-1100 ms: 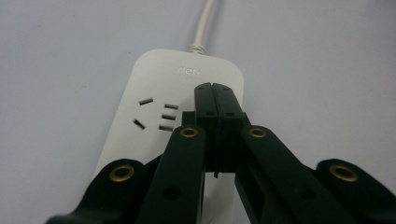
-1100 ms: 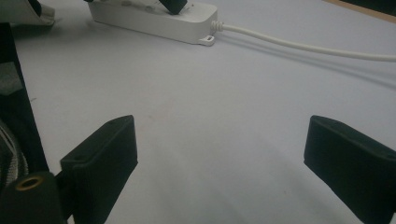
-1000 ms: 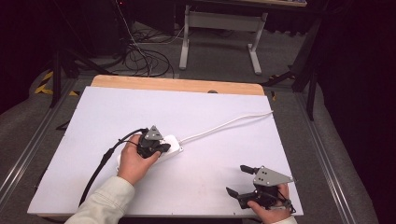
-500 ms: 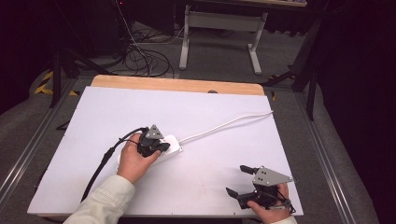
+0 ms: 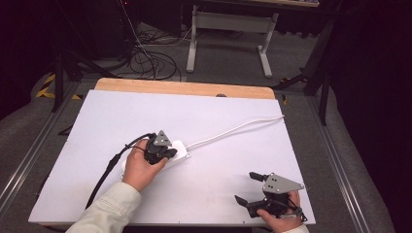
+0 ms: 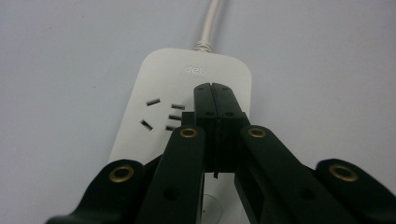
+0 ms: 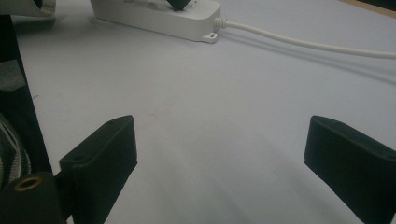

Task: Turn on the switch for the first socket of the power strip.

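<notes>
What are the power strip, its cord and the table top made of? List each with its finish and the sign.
Power strip: likely moulded plastic, white, smooth satin; rounded corners, embossed logo, crisp slots.
Cord: probably rubbery or PVC sheath, white, matte; it lies in a soft curve, with a ribbed strain relief.
Table top: a white matte sheet, material unclear, over a wood-looking board at the far edge.

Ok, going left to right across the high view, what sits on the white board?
Black trailing cable → left gripper with shut jaws on the white plastic power strip → white round cord → right gripper, jaws open.

Smooth white plastic power strip (image 6: 187, 102) on a matt table (image 5: 233, 170).
</notes>
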`<act>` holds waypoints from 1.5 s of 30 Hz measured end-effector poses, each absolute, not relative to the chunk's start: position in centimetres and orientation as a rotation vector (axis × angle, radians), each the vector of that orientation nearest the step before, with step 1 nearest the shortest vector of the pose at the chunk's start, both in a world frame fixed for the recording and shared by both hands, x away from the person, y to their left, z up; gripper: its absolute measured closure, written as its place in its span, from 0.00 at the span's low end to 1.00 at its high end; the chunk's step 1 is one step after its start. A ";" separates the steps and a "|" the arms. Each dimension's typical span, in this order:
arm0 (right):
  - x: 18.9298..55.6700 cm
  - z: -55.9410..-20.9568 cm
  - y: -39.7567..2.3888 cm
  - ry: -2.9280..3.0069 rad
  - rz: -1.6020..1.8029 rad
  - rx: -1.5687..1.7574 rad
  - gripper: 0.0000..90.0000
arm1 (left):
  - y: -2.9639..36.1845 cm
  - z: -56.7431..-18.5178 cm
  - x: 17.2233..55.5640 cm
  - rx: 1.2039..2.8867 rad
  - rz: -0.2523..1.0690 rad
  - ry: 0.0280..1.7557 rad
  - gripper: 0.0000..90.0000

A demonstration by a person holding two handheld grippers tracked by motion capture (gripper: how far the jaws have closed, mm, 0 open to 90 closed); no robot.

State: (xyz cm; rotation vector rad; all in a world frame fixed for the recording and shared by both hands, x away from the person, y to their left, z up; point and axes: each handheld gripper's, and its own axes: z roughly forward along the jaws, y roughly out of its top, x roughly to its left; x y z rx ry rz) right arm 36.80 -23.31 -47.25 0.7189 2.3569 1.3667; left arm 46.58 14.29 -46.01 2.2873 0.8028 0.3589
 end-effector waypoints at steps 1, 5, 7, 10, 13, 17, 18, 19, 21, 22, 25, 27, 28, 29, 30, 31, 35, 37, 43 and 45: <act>36.8 -47.3 -23.3 2.357 1.366 0.716 0.11 | 14.2 -46.0 46.5 2.290 0.363 0.800 1.00; 36.8 -47.3 -23.3 2.358 1.366 0.718 0.11 | 14.0 -46.0 46.4 2.299 0.388 0.796 1.00; 36.8 -47.3 -23.3 2.357 1.366 0.719 0.11 | 14.2 -46.0 46.5 2.288 0.377 0.803 1.00; 36.8 -47.3 -23.3 2.356 1.364 0.720 0.11 | 14.0 -45.8 46.6 2.278 0.359 0.811 1.00; 36.9 -47.3 -23.4 2.355 1.367 0.723 0.11 | 14.3 -45.6 46.8 2.245 0.309 0.838 1.00; 37.0 -47.4 -23.5 2.354 1.367 0.729 0.11 | 15.0 -43.9 46.8 2.180 0.309 0.824 1.00; 37.0 -47.4 -23.5 2.356 1.365 0.729 0.11 | 15.1 -43.7 46.7 2.177 0.308 0.823 1.00; 37.0 -47.4 -23.5 2.359 1.364 0.729 0.11 | 15.1 -43.3 46.5 2.181 0.313 0.810 1.00; 37.0 -47.4 -23.5 2.357 1.365 0.727 0.11 | 15.3 -42.8 46.2 2.178 0.312 0.793 1.00; 36.9 -47.4 -23.5 2.356 1.361 0.727 0.11 | 15.3 -42.6 46.0 2.164 0.307 0.788 1.00; 36.9 -47.4 -23.5 2.359 1.361 0.728 0.11 | 15.5 -42.2 45.7 2.146 0.299 0.776 1.00; 36.9 -47.4 -23.4 2.357 1.360 0.728 0.11 | 15.6 -41.9 45.6 2.139 0.290 0.764 1.00; 36.9 -47.4 -23.4 2.357 1.360 0.728 0.11 | 15.6 -41.7 45.5 2.138 0.294 0.766 1.00; 36.9 -47.4 -23.4 2.357 1.360 0.728 0.11 | 15.6 -41.6 45.5 2.136 0.293 0.763 1.00; 36.9 -47.4 -23.4 2.357 1.360 0.729 0.11 | 15.6 -41.5 45.4 2.132 0.288 0.762 1.00; 36.9 -47.4 -23.4 2.357 1.360 0.729 0.11 | 15.6 -41.4 45.4 2.129 0.294 0.759 1.00; 36.9 -47.4 -23.5 2.355 1.362 0.728 0.11 | 15.8 -41.1 45.2 2.113 0.298 0.753 1.00; 36.9 -47.4 -23.5 2.357 1.361 0.729 0.11 | 15.9 -40.9 45.1 2.111 0.296 0.750 1.00; 36.9 -47.4 -23.5 2.354 1.365 0.729 0.11 | 16.3 -40.3 44.6 2.096 0.294 0.736 1.00; 37.0 -47.4 -23.5 2.355 1.364 0.729 0.11 | 16.6 -40.0 44.3 2.081 0.301 0.731 1.00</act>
